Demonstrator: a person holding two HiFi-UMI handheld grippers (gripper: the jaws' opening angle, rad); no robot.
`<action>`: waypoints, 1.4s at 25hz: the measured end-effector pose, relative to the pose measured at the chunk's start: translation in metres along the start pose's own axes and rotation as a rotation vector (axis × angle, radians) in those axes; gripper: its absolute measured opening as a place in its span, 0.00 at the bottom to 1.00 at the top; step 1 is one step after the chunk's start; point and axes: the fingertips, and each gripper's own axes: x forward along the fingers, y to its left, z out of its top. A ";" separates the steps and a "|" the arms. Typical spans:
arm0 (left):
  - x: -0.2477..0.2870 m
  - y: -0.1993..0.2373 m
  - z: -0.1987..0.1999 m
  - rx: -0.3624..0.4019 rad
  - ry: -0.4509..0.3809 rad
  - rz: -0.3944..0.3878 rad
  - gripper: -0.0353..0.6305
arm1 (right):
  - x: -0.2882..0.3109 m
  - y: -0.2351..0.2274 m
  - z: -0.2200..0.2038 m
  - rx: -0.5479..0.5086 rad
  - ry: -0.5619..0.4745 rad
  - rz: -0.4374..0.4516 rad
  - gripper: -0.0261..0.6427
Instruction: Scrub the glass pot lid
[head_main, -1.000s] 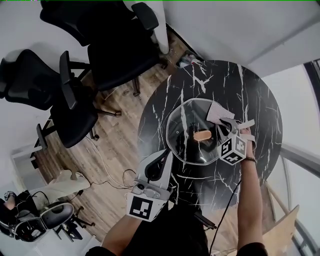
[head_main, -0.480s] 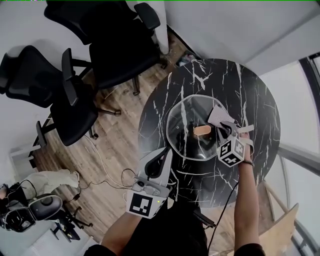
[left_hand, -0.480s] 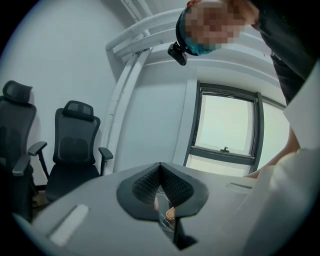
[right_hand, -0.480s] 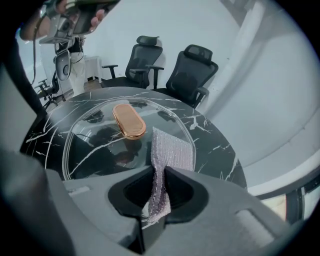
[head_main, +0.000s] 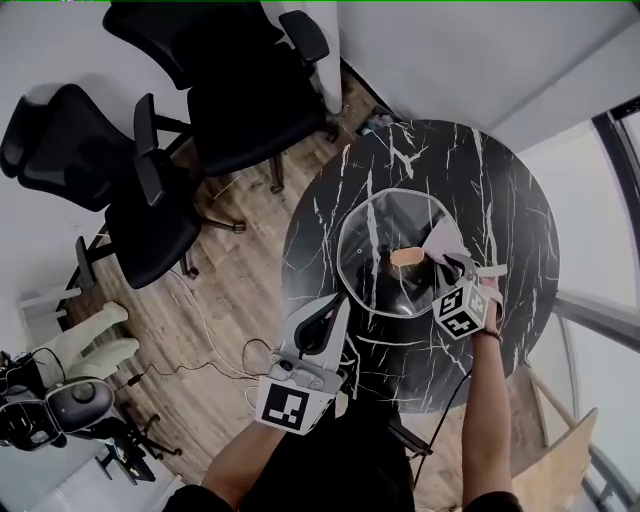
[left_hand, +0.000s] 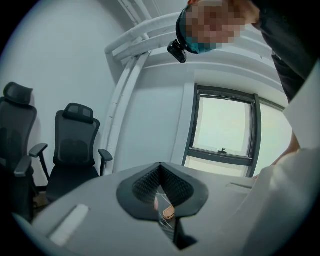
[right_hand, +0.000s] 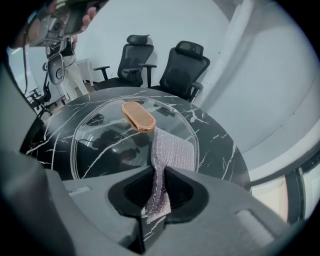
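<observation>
A glass pot lid (head_main: 385, 262) with a copper handle (head_main: 405, 257) lies on the round black marble table (head_main: 500, 190). My right gripper (head_main: 447, 266) is shut on a silvery mesh scrub cloth (head_main: 440, 238), which rests on the lid's right part just beside the handle. In the right gripper view the cloth (right_hand: 172, 150) hangs from the right gripper (right_hand: 159, 172) onto the lid (right_hand: 100, 140), right below the handle (right_hand: 138, 116). My left gripper (head_main: 330, 312) hovers at the table's near-left edge, off the lid, shut and holding nothing. The left gripper (left_hand: 160, 167) points up towards a window.
Two black office chairs (head_main: 240, 90) (head_main: 140, 200) stand on the wooden floor left of the table. Cables (head_main: 215, 350) trail over the floor. A window frame (head_main: 600, 320) runs along the right. The table's far half carries nothing.
My right gripper has slid the cloth slightly over the lid, closer to the handle. The left gripper has stayed near the table's edge.
</observation>
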 end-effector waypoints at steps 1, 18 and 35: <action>-0.002 0.000 0.000 0.001 0.000 0.000 0.06 | 0.000 0.001 -0.002 0.006 0.004 0.000 0.13; -0.011 -0.003 0.017 -0.016 -0.050 0.012 0.06 | -0.011 0.038 -0.013 0.086 0.070 -0.006 0.13; -0.032 -0.024 0.028 0.006 -0.060 0.070 0.06 | -0.018 0.066 -0.002 0.131 0.073 0.036 0.13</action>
